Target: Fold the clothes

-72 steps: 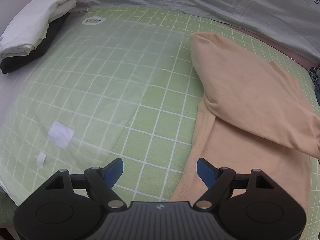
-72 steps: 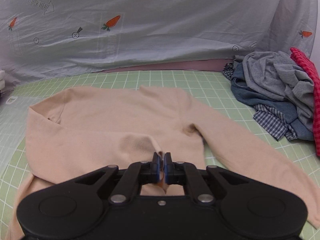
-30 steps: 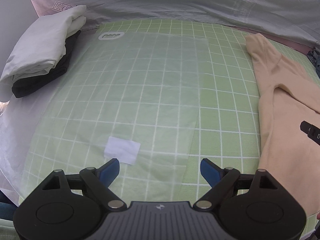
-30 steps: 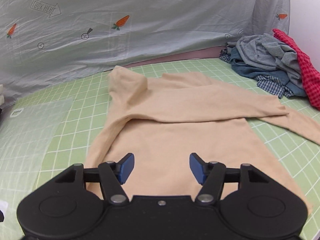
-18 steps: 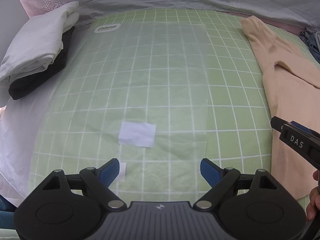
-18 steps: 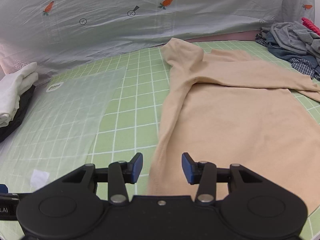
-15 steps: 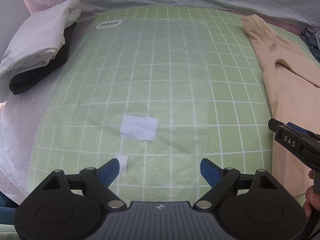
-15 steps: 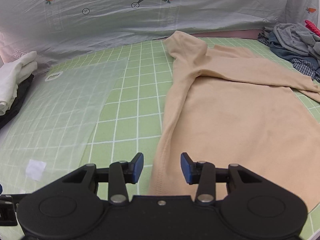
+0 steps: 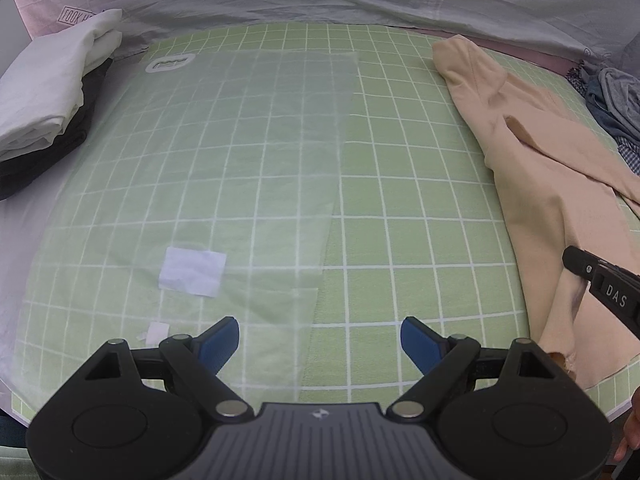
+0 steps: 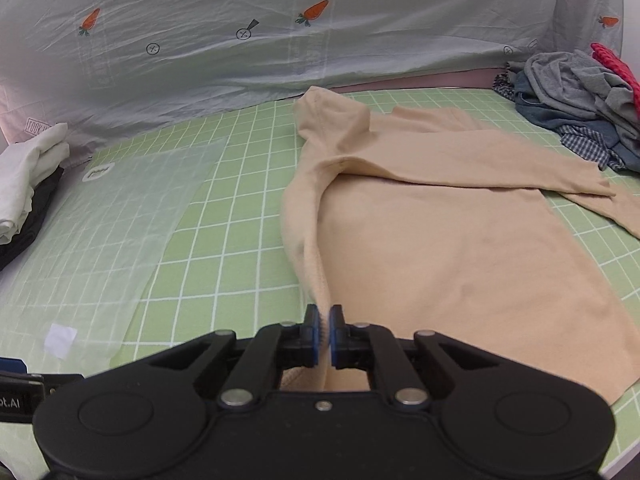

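Since a moment ago, the right gripper (image 10: 324, 330) has closed on the near-left hem of the peach long-sleeved knit top (image 10: 440, 232), which lies part-folded on the green gridded mat (image 9: 400, 200), one sleeve across its body. Left gripper (image 9: 320, 338) hovers with its fingers spread. Further folds remain.

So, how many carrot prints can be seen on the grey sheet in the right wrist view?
3: one at upper left, one near the top middle, one at the far right. More may be hidden outside the view.
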